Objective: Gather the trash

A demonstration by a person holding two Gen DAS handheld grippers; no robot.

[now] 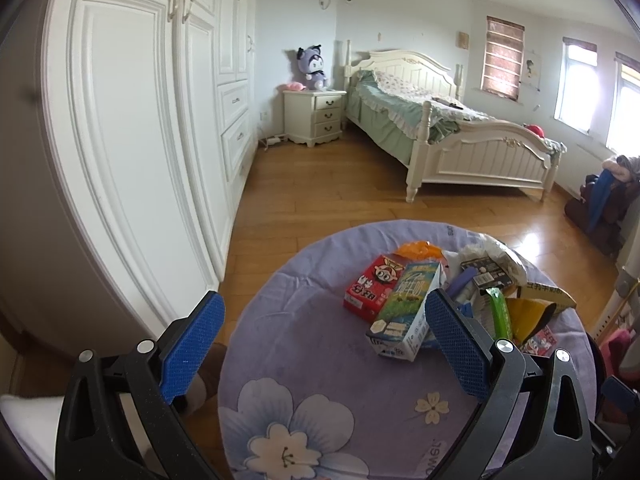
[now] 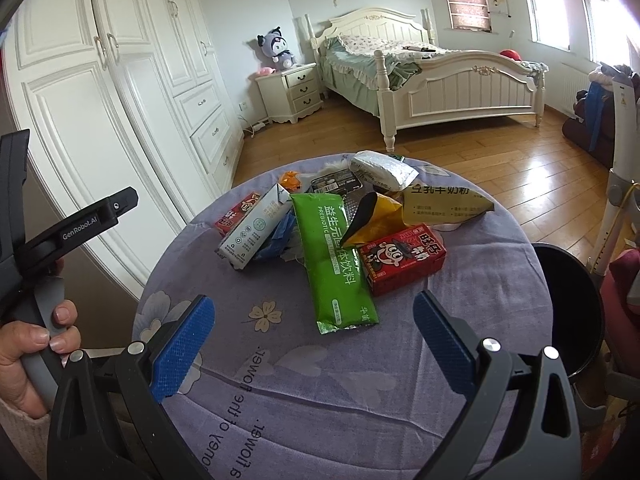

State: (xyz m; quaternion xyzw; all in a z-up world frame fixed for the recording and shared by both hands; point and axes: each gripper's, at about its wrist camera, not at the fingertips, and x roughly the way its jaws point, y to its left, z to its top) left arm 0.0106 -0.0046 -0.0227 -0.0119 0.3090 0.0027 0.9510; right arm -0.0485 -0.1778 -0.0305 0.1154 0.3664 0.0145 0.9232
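Together we held both grippers above the round table (image 2: 400, 380), each with its jaws wide apart and gripping nothing. Our left gripper (image 1: 324, 344) hovered near the milk carton (image 1: 404, 316) and a red box (image 1: 370, 286). Our right gripper (image 2: 314, 336) sat just short of the green packet (image 2: 334, 260), beside another red box (image 2: 402, 258). A black bin (image 2: 576, 308) stood at the table's right edge.

Daylight pours in from the windows (image 1: 576, 84) right of the bed (image 1: 452, 120), blowing them out to white and flaring pink-violet at that edge in both views. It leaves bright glare patches on the floor (image 2: 532, 168) near the bed's foot. Fisheye distortion bows the wardrobe (image 1: 120, 120) left of the bed, the corners vignette to black, and focus is sharp.
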